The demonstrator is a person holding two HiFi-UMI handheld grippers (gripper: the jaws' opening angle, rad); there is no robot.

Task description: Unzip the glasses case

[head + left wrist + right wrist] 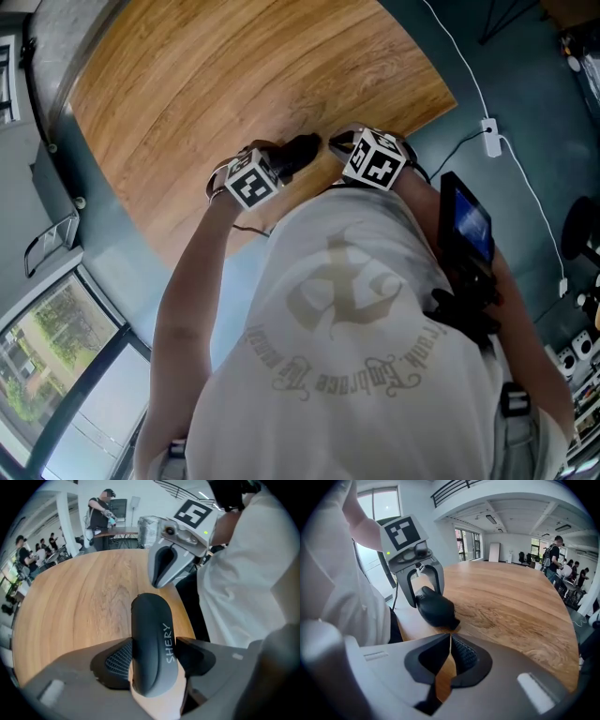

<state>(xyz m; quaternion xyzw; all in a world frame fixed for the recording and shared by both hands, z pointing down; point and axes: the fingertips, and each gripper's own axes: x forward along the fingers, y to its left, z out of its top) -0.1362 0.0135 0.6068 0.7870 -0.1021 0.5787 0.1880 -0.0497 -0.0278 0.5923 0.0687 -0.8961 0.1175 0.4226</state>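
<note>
Case [150, 620] in left gripper [153, 658] jaws (snug)

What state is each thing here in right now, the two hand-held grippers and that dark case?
Left gripper: shut on the glasses case, one jaw on each long side.
Right gripper: shut, nothing between its jaws, near the case's end.
Glasses case: closed, no opening showing, lying on the table near its edge.

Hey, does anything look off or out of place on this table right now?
Nothing stands out. The glasses case is intact, clamped in the left gripper near the edge of the table; the right gripper is close by, jaws together, empty. No spills.
</note>
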